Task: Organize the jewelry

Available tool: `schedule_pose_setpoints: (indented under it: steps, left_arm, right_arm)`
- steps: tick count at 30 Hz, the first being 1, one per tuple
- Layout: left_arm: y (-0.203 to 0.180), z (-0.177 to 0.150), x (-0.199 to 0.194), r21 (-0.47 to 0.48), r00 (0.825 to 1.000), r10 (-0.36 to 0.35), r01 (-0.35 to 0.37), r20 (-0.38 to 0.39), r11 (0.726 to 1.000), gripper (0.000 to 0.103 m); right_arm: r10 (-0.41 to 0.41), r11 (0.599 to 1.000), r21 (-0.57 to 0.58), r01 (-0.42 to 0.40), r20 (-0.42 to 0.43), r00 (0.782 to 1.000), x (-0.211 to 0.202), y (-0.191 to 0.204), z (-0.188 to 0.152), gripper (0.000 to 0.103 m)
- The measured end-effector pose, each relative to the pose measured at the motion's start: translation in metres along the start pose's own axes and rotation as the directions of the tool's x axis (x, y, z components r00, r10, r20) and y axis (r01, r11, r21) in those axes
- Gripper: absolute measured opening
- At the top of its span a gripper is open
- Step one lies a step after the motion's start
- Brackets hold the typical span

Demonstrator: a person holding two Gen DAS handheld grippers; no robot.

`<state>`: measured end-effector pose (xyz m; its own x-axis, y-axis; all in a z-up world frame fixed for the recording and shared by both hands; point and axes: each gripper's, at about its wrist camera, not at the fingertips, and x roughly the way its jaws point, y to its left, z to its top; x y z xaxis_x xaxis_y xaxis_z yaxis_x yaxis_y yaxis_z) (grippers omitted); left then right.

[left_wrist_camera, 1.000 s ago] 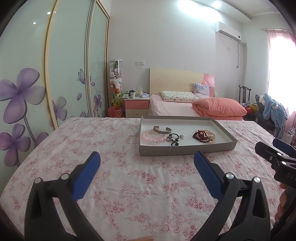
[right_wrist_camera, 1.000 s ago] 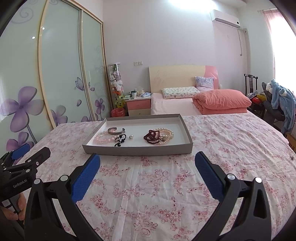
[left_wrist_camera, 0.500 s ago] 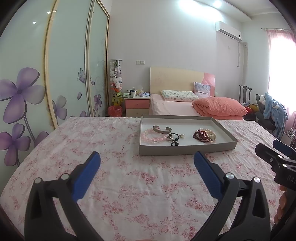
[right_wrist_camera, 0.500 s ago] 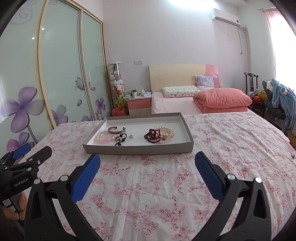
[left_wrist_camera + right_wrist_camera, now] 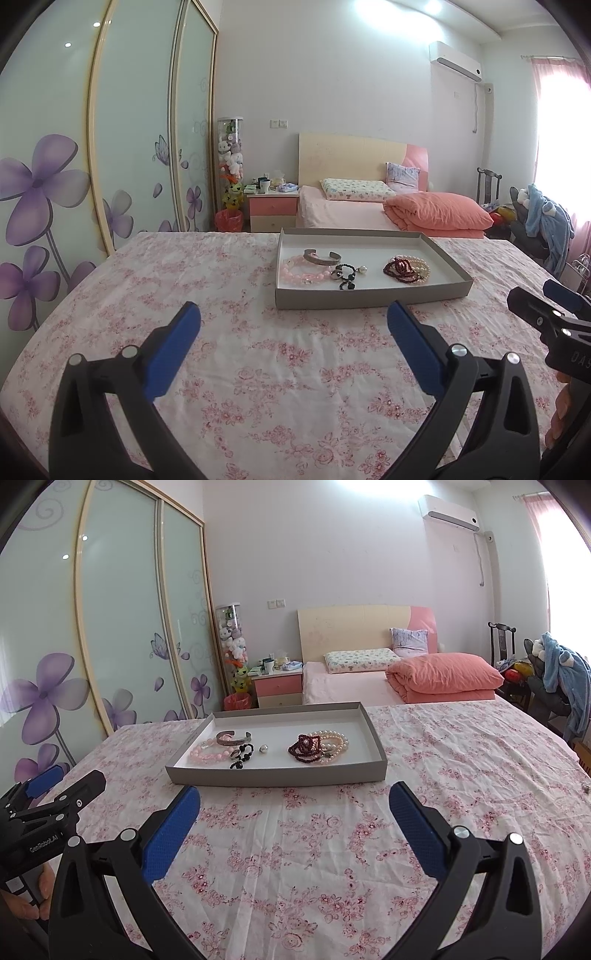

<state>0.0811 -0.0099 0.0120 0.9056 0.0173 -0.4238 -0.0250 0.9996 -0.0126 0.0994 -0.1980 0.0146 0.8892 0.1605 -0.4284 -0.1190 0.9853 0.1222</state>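
bedroom, white walls (image 5: 332, 74). sliding wardrobe doors (image 5: 129, 129) on left, frosted glass with purple flowers. bed (image 5: 369, 686) against far wall, cream-pink headboard (image 5: 351, 627), folded salmon duvet (image 5: 443, 674). pink nightstand (image 5: 272, 211) beside it. ac unit (image 5: 456, 61) high right. bright window (image 5: 561, 129), pink curtain. dark chair (image 5: 502, 642) at right.

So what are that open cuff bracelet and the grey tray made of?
The cuff bracelet looks like metal with a dull silvery finish: it is a rigid open band with soft glints. The tray looks like matte grey cardboard with a white inside: thin folded walls and no shine. Both are guesses from looks alone.
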Motion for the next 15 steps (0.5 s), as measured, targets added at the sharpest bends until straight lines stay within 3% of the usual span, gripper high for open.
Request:
schedule_pose_setpoints:
  steps: [15]
  left_arm:
    - [-0.0019,-0.0021,-0.0013,0.002,1.0,0.006,-0.006,0.005,1.0,0.099]
  right_arm:
    - [0.003,1.0,-0.001,-0.003,-0.004,1.0,0.001,0.001,-0.0018,0.101]
